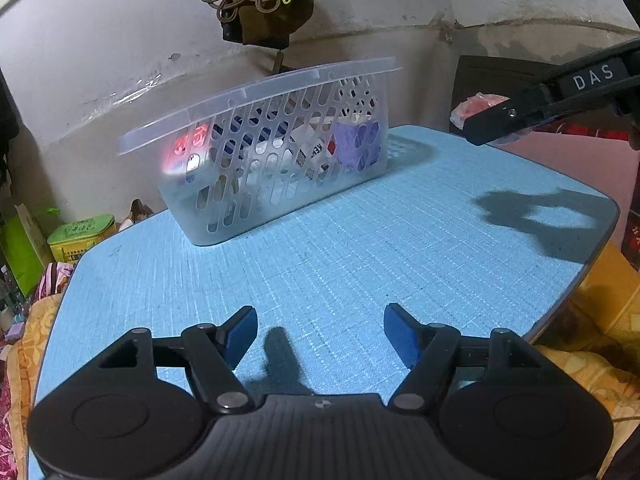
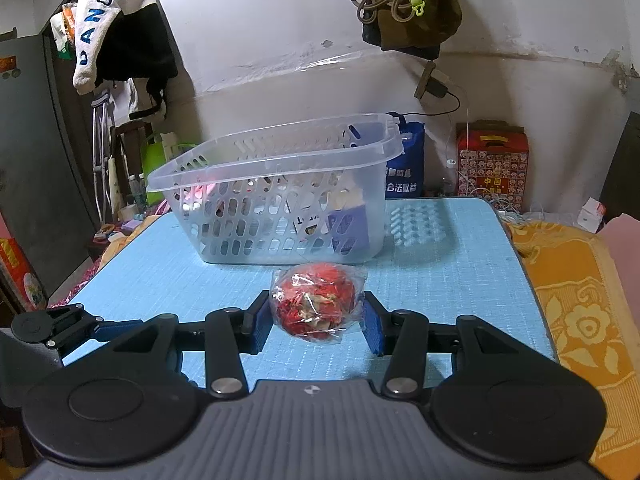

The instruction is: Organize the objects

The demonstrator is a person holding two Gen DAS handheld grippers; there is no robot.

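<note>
A: Where is the wrapped piece?

B: The right tongs [image 2: 318, 322] pinch a red ball-shaped bundle in clear cellophane [image 2: 316, 304], one blue pad pressed on each side of it, held above the blue worktop [image 2: 460, 280]. It is roundish, so no clear long axis; loose wrap flares out at the upper corners and below.

A: And the basket?

B: The translucent slotted basket [image 2: 280, 200] stands upright on the worktop, straight ahead of the bundle and near it, its long side running left to right across the right wrist view. Its open top faces up. Inside lie a purple box [image 2: 350, 226] at the right end and white packets [image 1: 280, 156], with something red and white at the left end, blurred through the wall.

A: The other side?

B: The left tongs [image 1: 320, 334] are spread wide with nothing between the pads, low over the near part of the worktop. From there the right tongs [image 1: 492, 122] show at upper right, beyond the basket's right end, with the bundle [image 1: 476, 106] peeping behind the tip.

A: Room to move?

B: Bare worktop lies between basket and both tongs. The worktop's right edge meets a yellow patterned cloth [image 2: 580, 300]. On the wall above hangs a dark bag with coiled cord [image 2: 404, 4].
</note>
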